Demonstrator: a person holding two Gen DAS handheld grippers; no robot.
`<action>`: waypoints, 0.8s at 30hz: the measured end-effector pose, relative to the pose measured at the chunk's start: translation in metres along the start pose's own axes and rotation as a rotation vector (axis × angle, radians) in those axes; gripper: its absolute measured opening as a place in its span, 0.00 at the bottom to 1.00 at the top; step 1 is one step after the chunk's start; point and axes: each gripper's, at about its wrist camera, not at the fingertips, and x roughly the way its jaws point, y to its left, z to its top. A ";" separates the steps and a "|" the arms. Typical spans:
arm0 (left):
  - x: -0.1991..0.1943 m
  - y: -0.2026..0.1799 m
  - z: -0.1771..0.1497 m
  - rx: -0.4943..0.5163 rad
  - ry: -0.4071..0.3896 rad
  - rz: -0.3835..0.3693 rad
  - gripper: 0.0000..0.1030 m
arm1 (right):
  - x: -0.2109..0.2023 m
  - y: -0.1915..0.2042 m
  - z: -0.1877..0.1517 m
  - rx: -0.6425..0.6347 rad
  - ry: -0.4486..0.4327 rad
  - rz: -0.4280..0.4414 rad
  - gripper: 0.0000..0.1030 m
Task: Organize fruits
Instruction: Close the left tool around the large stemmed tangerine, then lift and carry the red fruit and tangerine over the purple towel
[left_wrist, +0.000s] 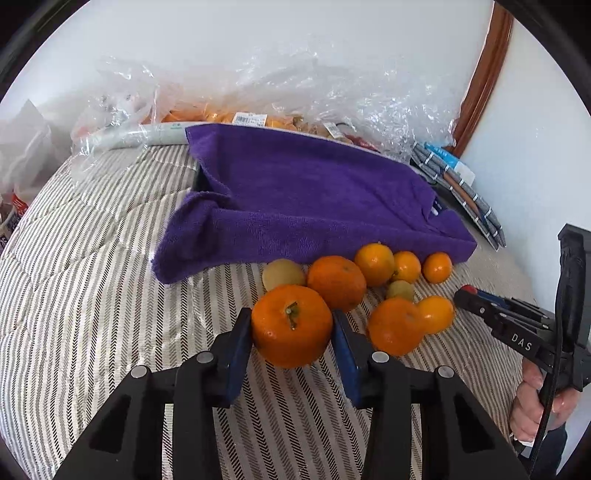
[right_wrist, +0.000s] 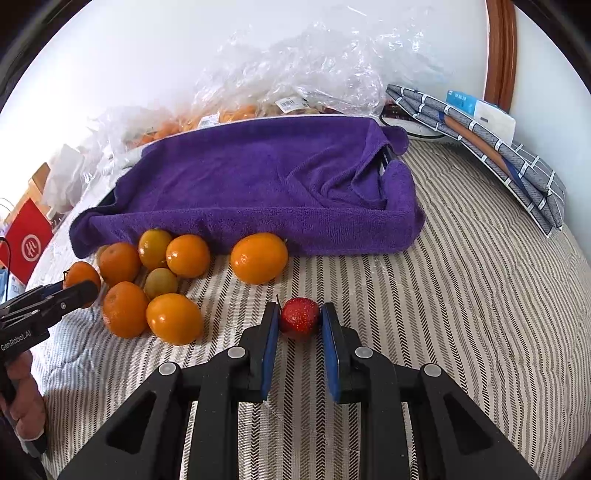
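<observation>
Tangerine (left_wrist: 291, 326) between left hand-held gripper (left_wrist: 291, 325) pads

1. Towel-draped tray (right_wrist: 258, 177) set on the bedspread (right_wrist: 461, 295), bags of fruit (right_wrist: 288, 74) behind it against the wall.
2. Cluster of oranges (right_wrist: 147, 280) just before the tray's front edge, toward its left end; one orange (right_wrist: 259, 257) apart to the right.
3. Strawberry (right_wrist: 299, 317) nearer still, between the right gripper (right_wrist: 299, 325) jaws.
4. Foremost orange (left_wrist: 291, 325) of the cluster between the left gripper (left_wrist: 291, 332) jaws.
5. Folded cloths (right_wrist: 498, 147) right of the tray, against the wall.
</observation>
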 end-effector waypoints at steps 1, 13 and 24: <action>-0.003 0.000 0.000 -0.003 -0.012 0.001 0.39 | -0.001 -0.001 0.000 0.001 -0.006 0.008 0.22; -0.023 0.004 0.004 -0.033 -0.124 0.005 0.39 | -0.011 -0.004 -0.001 0.018 -0.057 0.072 0.22; -0.030 0.013 0.006 -0.081 -0.152 0.025 0.39 | -0.016 -0.005 -0.002 0.017 -0.083 0.122 0.22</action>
